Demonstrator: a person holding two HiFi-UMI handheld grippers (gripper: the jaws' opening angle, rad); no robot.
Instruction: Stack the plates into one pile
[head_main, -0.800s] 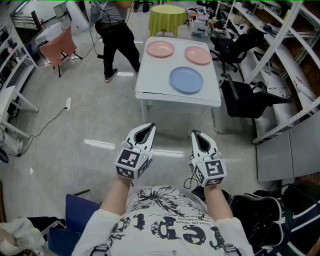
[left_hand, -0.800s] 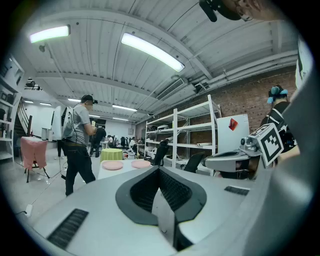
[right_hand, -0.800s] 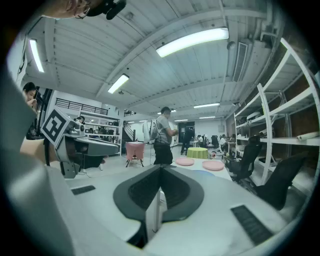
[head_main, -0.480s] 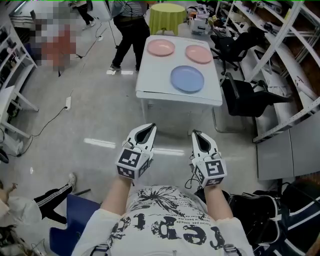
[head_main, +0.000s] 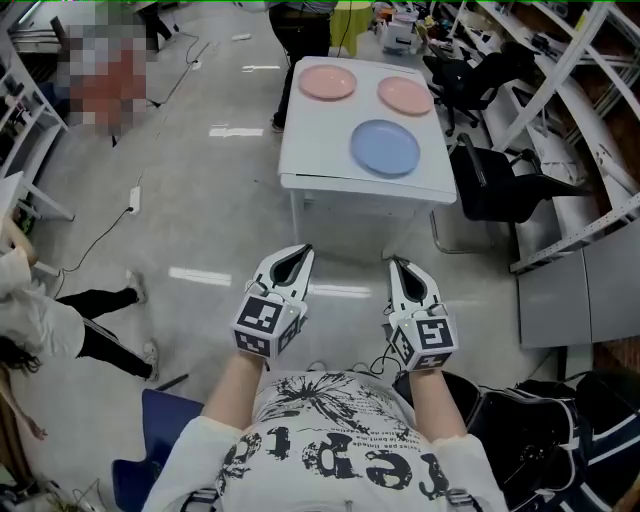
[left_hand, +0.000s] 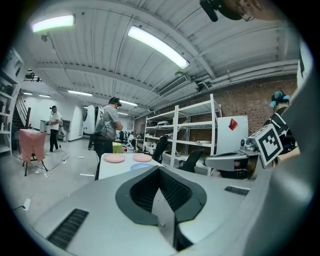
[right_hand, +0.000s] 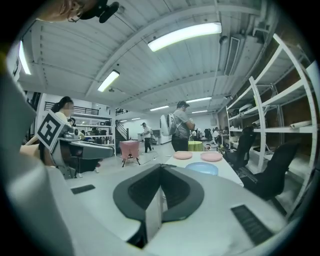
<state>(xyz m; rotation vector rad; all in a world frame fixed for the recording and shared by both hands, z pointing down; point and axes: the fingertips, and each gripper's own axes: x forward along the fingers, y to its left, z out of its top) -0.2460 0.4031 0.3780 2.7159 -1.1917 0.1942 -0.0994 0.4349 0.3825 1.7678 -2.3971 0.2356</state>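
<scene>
Blue plate (head_main: 385, 147) lies nearest the camera on the white bench (head_main: 320, 150), in the upper centre of the head view. First pink plate (head_main: 327, 83) and second pink plate (head_main: 405, 95) lie beyond it, side by side. All three are apart and none is stacked.

Left gripper (head_main: 298, 254) and right gripper (head_main: 399, 265) are held low in the frame, in front of the person's chest. They are well apart from the bench, with open floor between. Both gripper views show each gripper's jaws pressed together with nothing between them.

Judged risks:
- (a) Jaws that arrive closed cannot take a rim. They would instead push a plate across the smooth top towards an edge, so they need to spread before contact.
- (b) The plates are shallow and lie flat, so one jaw must slide under a rim. A shallow pinch may let the plate tip or slip out during transfer.
- (c) A plate set down off-centre may leave the pile lopsided.
- (d) A bystander (head_main: 298, 35) stands at the bench's far end, at the top of the frame. A black chair (head_main: 495, 185) stands just beside its right edge. Either may crowd the approach.
</scene>
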